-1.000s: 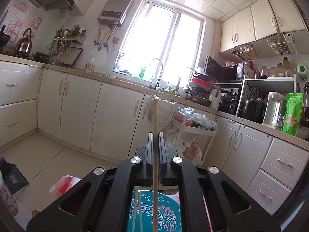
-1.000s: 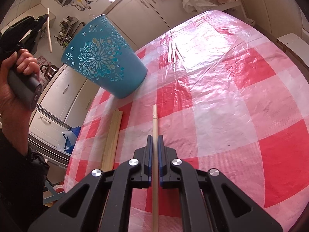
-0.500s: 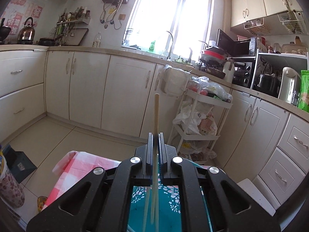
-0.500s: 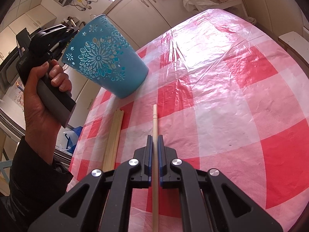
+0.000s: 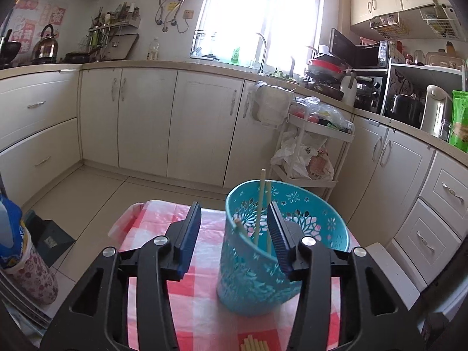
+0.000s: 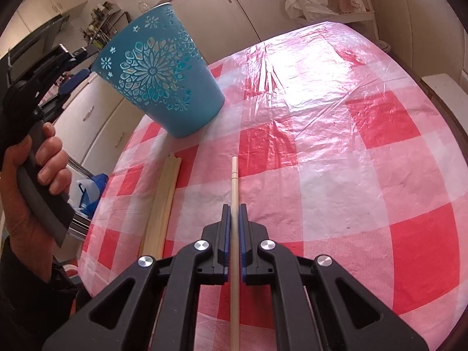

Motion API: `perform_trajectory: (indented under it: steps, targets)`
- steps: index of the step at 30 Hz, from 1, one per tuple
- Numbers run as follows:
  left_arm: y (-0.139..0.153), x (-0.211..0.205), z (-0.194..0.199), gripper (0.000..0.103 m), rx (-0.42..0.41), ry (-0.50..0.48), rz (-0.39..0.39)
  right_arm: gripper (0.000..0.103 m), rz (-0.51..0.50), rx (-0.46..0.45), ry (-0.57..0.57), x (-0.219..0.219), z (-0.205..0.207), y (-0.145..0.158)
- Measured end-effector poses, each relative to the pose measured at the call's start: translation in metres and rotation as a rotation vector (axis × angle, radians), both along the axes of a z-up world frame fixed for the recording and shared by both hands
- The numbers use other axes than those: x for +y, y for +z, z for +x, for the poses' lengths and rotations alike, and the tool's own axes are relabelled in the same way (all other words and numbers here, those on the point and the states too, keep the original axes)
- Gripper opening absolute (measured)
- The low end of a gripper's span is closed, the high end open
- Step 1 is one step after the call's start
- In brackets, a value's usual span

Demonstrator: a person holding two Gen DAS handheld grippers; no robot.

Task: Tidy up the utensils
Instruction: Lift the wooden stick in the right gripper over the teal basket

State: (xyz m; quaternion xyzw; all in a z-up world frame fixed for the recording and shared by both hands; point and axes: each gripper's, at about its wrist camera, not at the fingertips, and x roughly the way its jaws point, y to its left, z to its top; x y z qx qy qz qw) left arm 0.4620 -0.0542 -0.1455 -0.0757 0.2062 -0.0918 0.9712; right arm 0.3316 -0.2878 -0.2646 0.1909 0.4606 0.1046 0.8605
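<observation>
A teal cut-out basket (image 5: 257,269) stands on the red-and-white checked tablecloth (image 6: 336,152), with several chopsticks (image 5: 259,204) leaning inside it. My left gripper (image 5: 235,228) is open and empty, just above and behind the basket's rim. The basket also shows in the right wrist view (image 6: 158,73), with the left gripper (image 6: 67,70) beside its rim. My right gripper (image 6: 234,219) is shut on a single wooden chopstick (image 6: 234,181), low over the cloth. A bundle of pale chopsticks (image 6: 163,201) lies on the cloth to its left.
Ends of the chopstick bundle (image 5: 254,343) show at the bottom of the left wrist view. Beyond the table stand white kitchen cabinets (image 5: 146,122) and a white trolley with bags (image 5: 307,152). A floral container (image 5: 26,275) stands at the left. The table edge (image 6: 99,204) falls off at the left.
My left gripper has opened and let its chopstick drop into the teal basket, tilting down towards it. My right gripper keeps hold of its chopstick and has hardly moved.
</observation>
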Motion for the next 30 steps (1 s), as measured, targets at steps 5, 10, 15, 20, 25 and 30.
perform_trajectory:
  steps: [5, 10, 15, 20, 25, 30]
  targets:
    - [-0.022, 0.029, -0.030, 0.054, 0.053, 0.016, 0.003, 0.029, -0.233, 0.009, 0.109, 0.030, 0.014, 0.012]
    - [-0.048, 0.052, -0.045, 0.055, 0.128, 0.038, -0.008, 0.015, -0.416, 0.012, 0.206, 0.054, 0.018, 0.009]
    - [-0.058, 0.061, -0.057, 0.057, 0.166, 0.061, 0.008, 0.006, -0.316, 0.007, 0.137, 0.041, 0.011, 0.016]
    - [-0.060, 0.063, -0.069, 0.061, 0.183, 0.078, 0.022, 0.006, -0.175, -0.108, 0.024, 0.027, 0.001, 0.050]
    - [-0.057, 0.064, -0.072, 0.064, 0.197, 0.083, 0.029, 0.006, -0.099, -0.232, -0.027, 0.026, -0.001, 0.095]
    - [-0.054, 0.063, -0.078, 0.065, 0.203, 0.088, 0.028, 0.006, -0.032, -0.347, -0.048, 0.027, -0.001, 0.134]
